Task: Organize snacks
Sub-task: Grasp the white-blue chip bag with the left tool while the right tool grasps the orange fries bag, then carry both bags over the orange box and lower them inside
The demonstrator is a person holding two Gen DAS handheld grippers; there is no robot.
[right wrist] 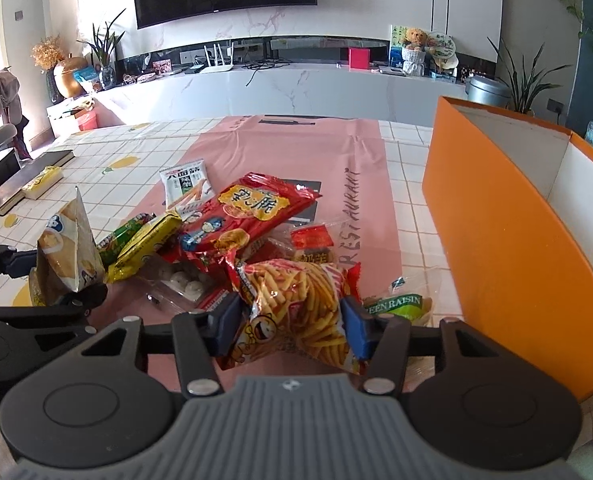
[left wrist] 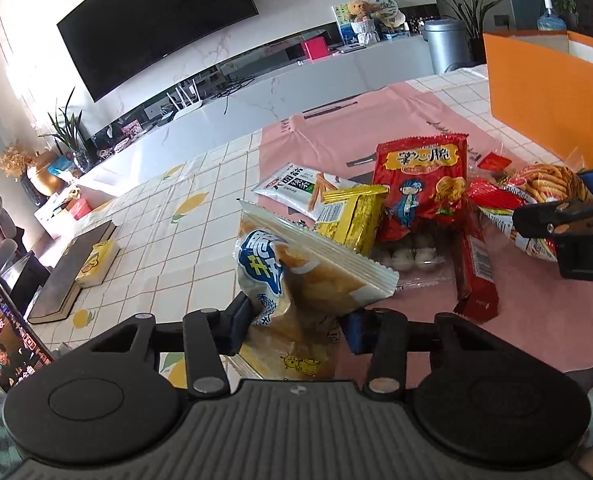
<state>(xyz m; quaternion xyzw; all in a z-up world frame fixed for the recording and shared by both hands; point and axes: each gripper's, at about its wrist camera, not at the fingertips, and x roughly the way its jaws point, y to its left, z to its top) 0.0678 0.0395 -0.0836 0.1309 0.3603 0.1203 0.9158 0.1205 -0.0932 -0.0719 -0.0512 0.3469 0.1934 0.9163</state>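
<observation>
pick-up step: left claw [left wrist: 296, 320] pinches the beige crinkly chip bag [left wrist: 296, 280], right claw [right wrist: 290, 328] pinches the red fries packet [right wrist: 300, 308], both at the near snack pile; next, carry them right into the orange cardboard box [right wrist: 508, 248].

I read "GREEN RAISIN" on a green packet [right wrist: 400, 306] just beside the orange box [right wrist: 508, 248], and "RESTAURANT" printed along the pink mat [right wrist: 350, 216] left of that box.
</observation>
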